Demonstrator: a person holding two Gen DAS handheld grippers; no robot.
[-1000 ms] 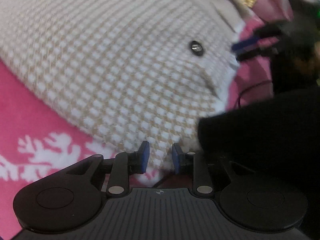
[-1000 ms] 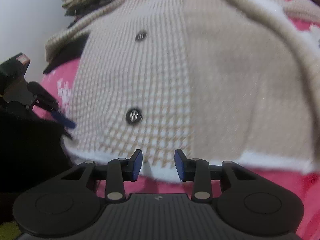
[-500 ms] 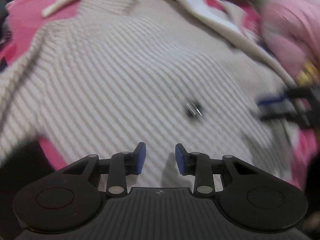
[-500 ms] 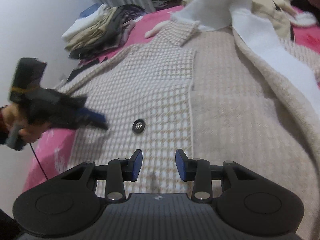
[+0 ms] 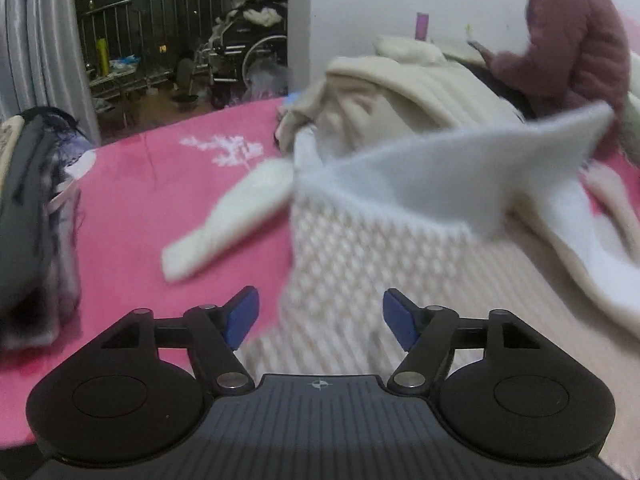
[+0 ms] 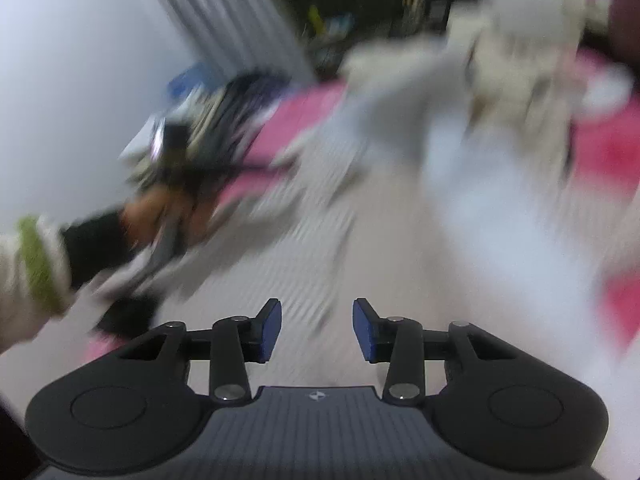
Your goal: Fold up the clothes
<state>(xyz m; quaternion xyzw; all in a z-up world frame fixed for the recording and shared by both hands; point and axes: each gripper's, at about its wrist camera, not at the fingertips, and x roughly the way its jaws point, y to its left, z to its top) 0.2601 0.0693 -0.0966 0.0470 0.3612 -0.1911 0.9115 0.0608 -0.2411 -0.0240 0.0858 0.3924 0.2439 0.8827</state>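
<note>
On the pink bed [image 5: 132,200], the cream coat [image 5: 360,264] lies spread and unfolded, collar raised, while the left gripper [image 5: 318,316] and right gripper [image 6: 316,330] hover above it, both with jaws apart and empty, so all folding seems left.

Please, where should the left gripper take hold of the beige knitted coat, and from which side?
Probably the white collar edge of the coat, which stands raised ahead of the open left gripper. Come straight forward from the near side; a raised edge fits between fingers better than flat fabric.
</note>
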